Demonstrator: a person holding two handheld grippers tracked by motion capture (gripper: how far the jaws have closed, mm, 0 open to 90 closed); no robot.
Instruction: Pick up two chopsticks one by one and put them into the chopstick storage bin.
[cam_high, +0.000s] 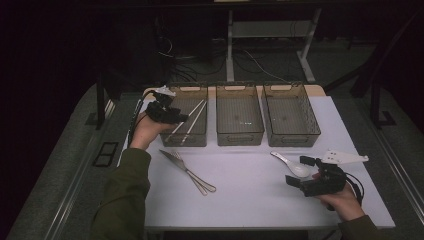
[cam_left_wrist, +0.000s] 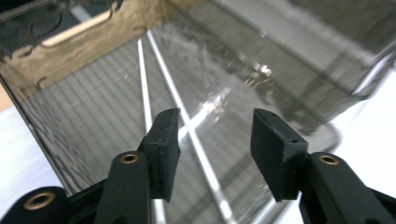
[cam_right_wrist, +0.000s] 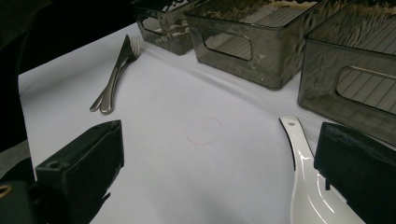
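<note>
Both tools (cam_high: 176, 117) (cam_high: 300, 171) level, jaws apart

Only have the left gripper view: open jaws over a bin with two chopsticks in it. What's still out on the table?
Observer: A knife and a fork lie side by side in front of that left bin.
Operator: Anything else loose?
Observer: A white spoon, between the open jaws of the right gripper, close to one jaw.
Operator: Other bins?
Observer: The middle bin and the right bin both look empty.
</note>
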